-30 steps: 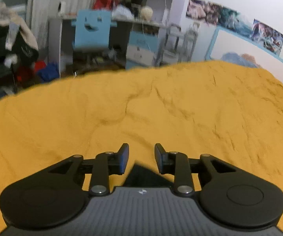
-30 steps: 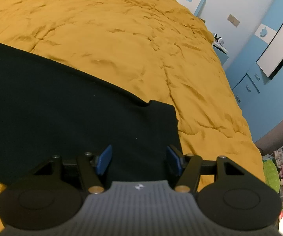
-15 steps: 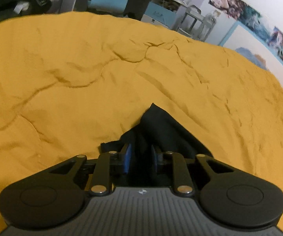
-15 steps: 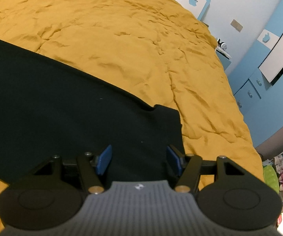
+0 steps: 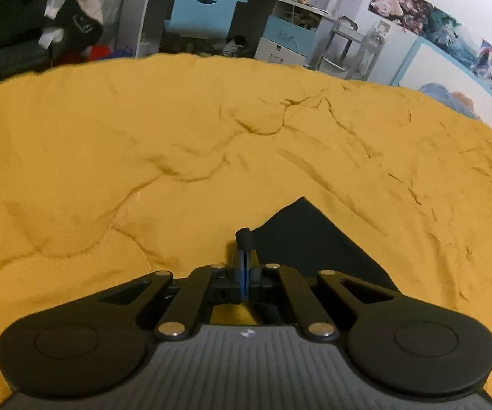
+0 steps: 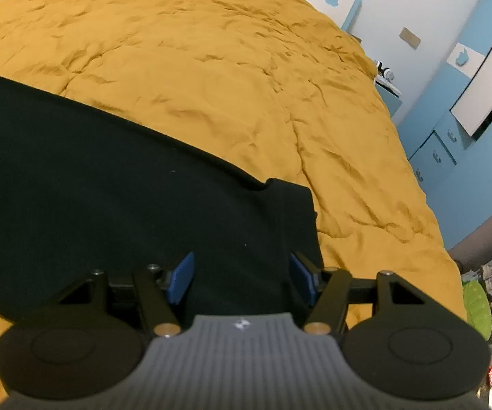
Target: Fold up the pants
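Black pants (image 6: 109, 184) lie spread flat on a mustard-yellow bed cover (image 6: 211, 68), reaching from the left edge to a squared end near the right gripper. In the left wrist view one corner of the pants (image 5: 314, 239) shows as a dark triangle. My left gripper (image 5: 244, 259) is shut on the edge of that corner, with a small fold of black cloth sticking up between the pads. My right gripper (image 6: 242, 276) is open, its jaws straddling the pants end just above the cloth.
The wrinkled yellow cover (image 5: 177, 143) fills both views. Beyond the bed's far edge stand a blue chair (image 5: 205, 3), a cluttered desk and hanging clothes (image 5: 41, 10). Blue cabinets (image 6: 450, 143) and a wall stand to the right of the bed.
My left gripper came down onto the pants corner and shut on its edge; a second ago it was open. The right gripper stayed open, drifting slightly over the pants end.
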`<state>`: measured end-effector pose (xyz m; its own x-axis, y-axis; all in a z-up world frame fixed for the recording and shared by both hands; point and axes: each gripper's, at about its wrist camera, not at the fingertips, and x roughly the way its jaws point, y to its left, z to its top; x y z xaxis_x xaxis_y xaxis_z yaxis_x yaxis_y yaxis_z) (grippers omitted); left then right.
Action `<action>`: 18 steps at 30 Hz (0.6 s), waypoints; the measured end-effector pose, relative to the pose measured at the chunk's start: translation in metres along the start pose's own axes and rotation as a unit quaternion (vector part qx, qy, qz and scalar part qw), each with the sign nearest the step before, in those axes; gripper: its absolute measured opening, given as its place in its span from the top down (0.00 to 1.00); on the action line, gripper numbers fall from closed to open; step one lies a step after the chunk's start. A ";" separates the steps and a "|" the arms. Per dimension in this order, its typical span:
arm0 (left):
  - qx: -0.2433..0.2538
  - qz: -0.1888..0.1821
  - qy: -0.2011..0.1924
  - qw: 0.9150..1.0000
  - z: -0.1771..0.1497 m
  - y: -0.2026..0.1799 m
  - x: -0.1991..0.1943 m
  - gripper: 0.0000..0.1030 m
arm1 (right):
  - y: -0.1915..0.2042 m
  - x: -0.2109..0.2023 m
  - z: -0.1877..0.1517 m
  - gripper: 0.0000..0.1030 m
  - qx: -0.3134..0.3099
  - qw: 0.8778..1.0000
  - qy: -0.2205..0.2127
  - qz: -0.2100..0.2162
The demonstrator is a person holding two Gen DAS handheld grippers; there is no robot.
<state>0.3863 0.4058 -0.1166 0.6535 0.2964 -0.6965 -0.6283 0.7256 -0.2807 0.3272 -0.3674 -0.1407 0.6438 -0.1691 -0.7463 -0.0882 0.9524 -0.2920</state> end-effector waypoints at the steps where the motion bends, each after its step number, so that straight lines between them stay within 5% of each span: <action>1: -0.007 -0.005 -0.002 1.000 -0.002 0.002 0.002 0.99 | 0.000 -0.001 0.001 0.44 -0.002 1.000 0.000 -0.002; 4: -0.042 0.000 -0.010 0.999 -0.003 0.009 0.005 0.86 | -0.003 -0.007 0.001 0.44 0.001 1.000 -0.001 -0.005; 7: -0.068 -0.007 -0.011 0.998 -0.002 0.014 -0.001 0.84 | -0.018 -0.018 0.001 0.44 0.034 0.999 -0.006 0.003; 11: -0.086 -0.040 0.014 0.995 -0.008 0.017 -0.015 0.80 | -0.058 -0.027 -0.009 0.44 0.146 0.989 0.010 0.027; 13: -0.087 -0.052 0.022 0.995 -0.014 0.015 -0.025 0.80 | -0.080 -0.030 -0.023 0.44 0.225 0.973 0.019 0.046; 18: -0.063 -0.069 0.031 0.995 -0.029 0.003 -0.056 0.80 | -0.123 -0.035 -0.071 0.45 0.404 0.909 0.026 0.100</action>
<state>0.3356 0.3734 -0.0970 0.7123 0.1571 -0.6841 -0.5851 0.6712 -0.4551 0.2614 -0.4972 -0.1214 0.6373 0.0355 -0.7698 0.4010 0.8377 0.3706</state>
